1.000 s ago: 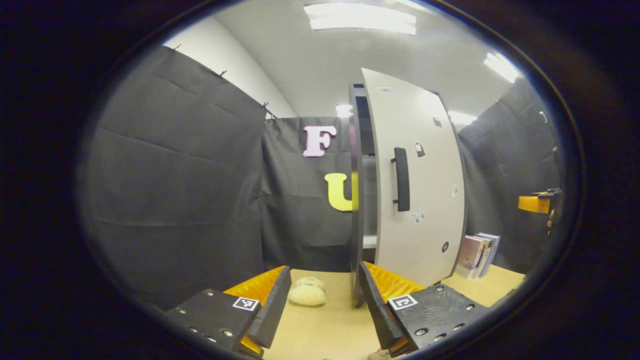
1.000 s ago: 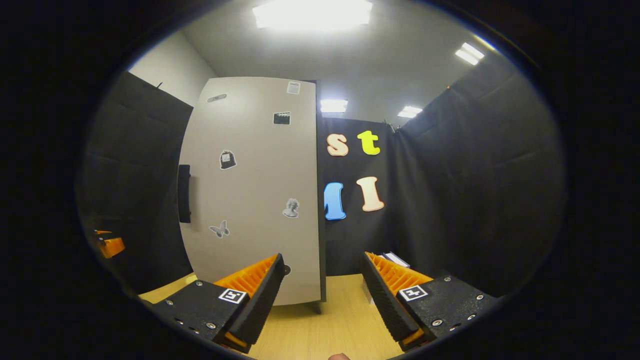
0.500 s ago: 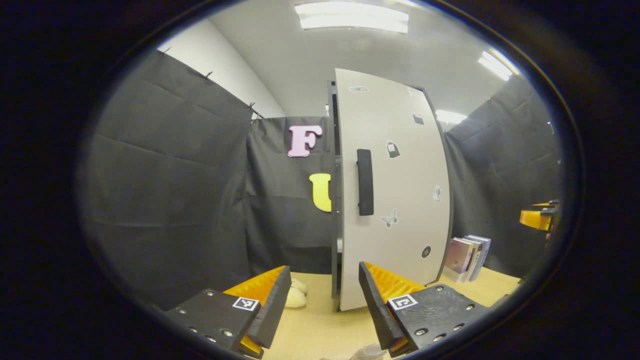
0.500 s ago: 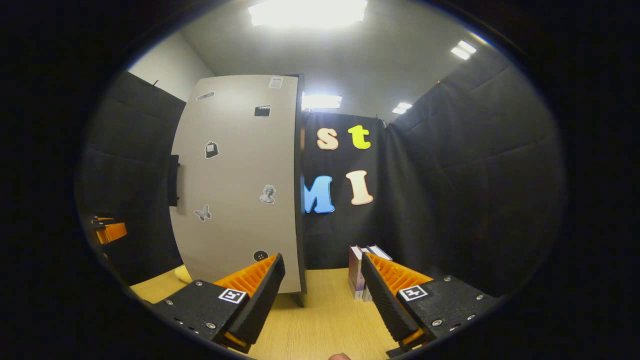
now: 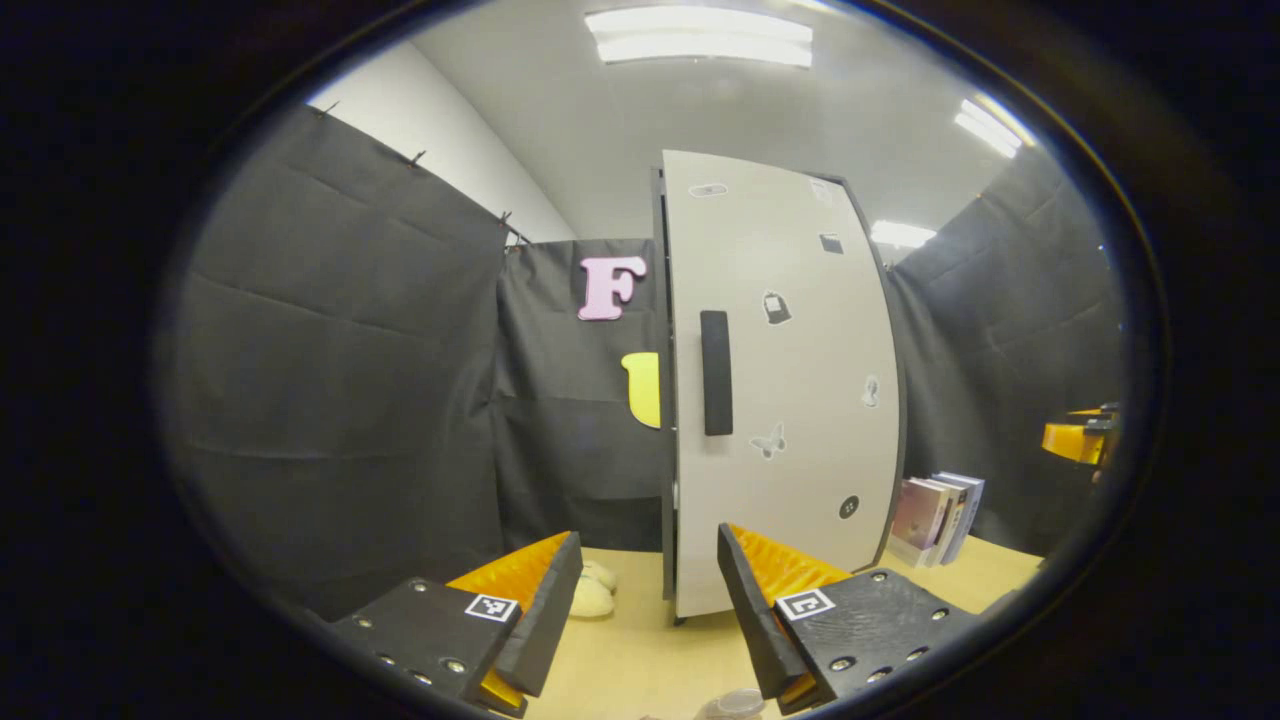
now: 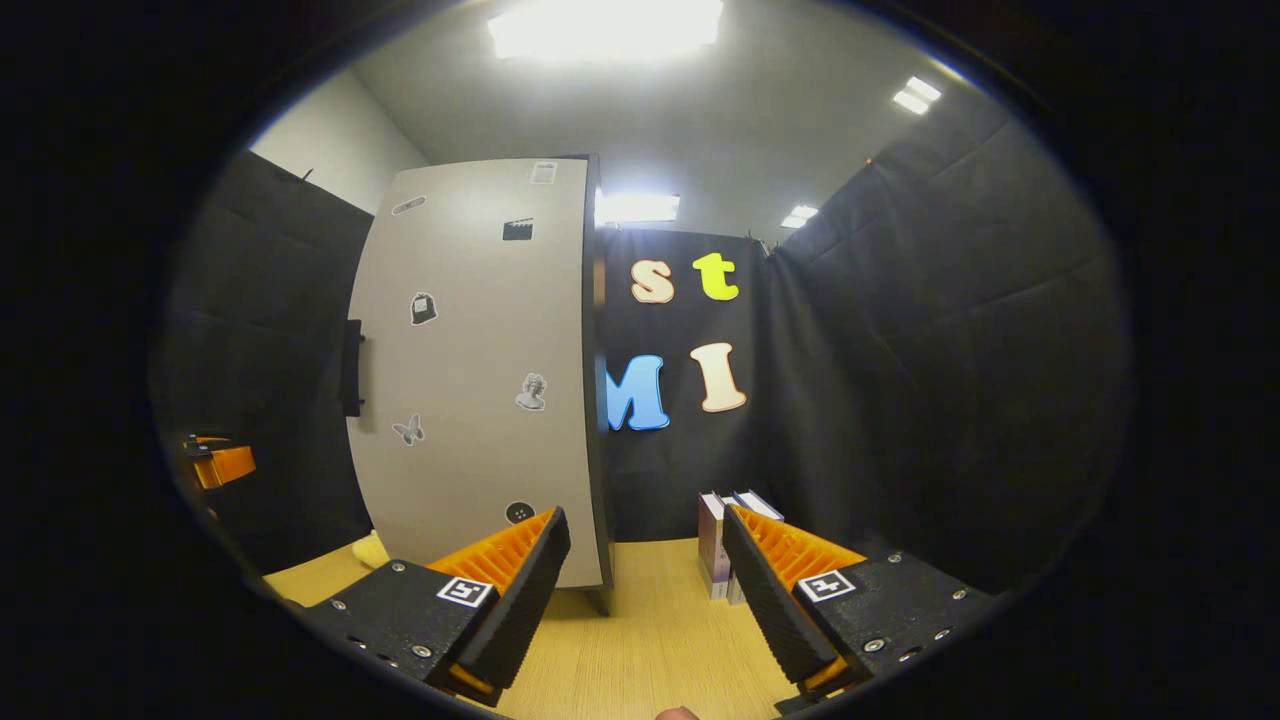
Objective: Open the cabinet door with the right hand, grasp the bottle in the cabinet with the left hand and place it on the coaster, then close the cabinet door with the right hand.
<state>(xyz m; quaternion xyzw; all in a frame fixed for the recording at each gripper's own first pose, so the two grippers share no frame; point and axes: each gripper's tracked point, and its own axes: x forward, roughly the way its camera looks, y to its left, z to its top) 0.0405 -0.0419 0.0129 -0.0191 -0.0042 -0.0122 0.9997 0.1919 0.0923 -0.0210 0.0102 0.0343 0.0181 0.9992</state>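
Grey, sticker-dotted cabinet door (image 5: 785, 380) with one black bar handle (image 5: 715, 372) sits flat against its dark cabinet on the light wooden table (image 6: 650, 640). Both the left gripper (image 5: 648, 600) and right gripper (image 6: 645, 590) gape wide, holding nothing. Near the left gripper's fingers, one clear bottle top (image 5: 735, 703) peeks up, with one cream plush toy (image 5: 592, 592) left of the cabinet and a few upright books (image 5: 938, 515) to its right.

Black cloth walls (image 5: 340, 380) hung in creased panels on all sides of the booth, pinned along their top edge. Above them rose a plain white wall (image 5: 440, 130) and a pale grey ceiling (image 6: 700, 140). Long fluorescent panels (image 5: 698, 35) glowed overhead, with smaller ones (image 6: 910, 95) farther back. The bench (image 6: 650, 650) was light wood with fine grain. A few books (image 5: 938, 515) stood upright on it near the right-hand cloth. A pale plush toy (image 5: 590, 592) lay on the bench close to the back cloth.
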